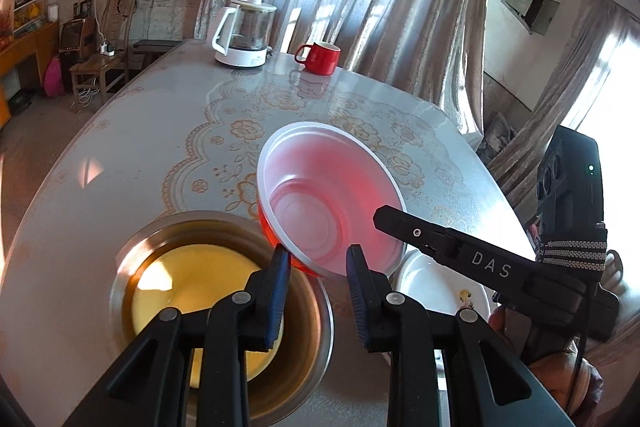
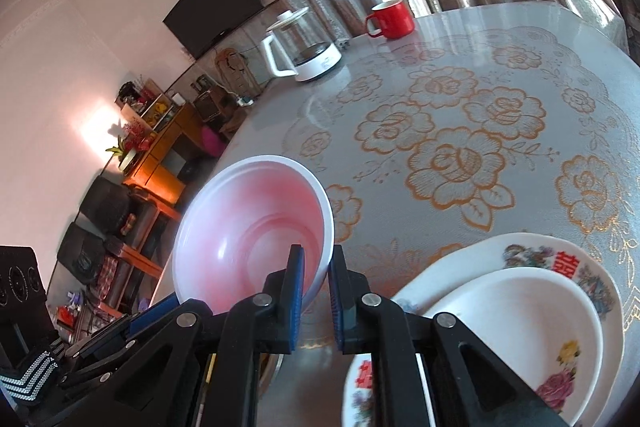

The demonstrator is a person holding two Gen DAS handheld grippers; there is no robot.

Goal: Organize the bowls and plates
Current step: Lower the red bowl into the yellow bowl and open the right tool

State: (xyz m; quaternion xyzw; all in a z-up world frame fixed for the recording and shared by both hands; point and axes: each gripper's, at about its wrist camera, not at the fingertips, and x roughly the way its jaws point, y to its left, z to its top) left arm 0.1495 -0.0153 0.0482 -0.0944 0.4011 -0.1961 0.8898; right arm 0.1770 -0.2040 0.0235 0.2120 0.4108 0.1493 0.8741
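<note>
The thin red plastic bowl with a white inside (image 2: pixel 252 227) hangs tilted above the worktop (image 1: pixel 160 147), between the steel basin with a yellow plate in it (image 1: pixel 220 311) and the stack of flowered white ceramic plates (image 2: pixel 520 311). The right tool (image 2: pixel 316 267) pinches its rim, one finger inside and one outside. The left tool (image 1: pixel 318 259) is spread, close under the bowl. I judge the bowl light, a little flexible and slippery, so the rim is the natural hold; the plates look heavy and fragile.
</note>
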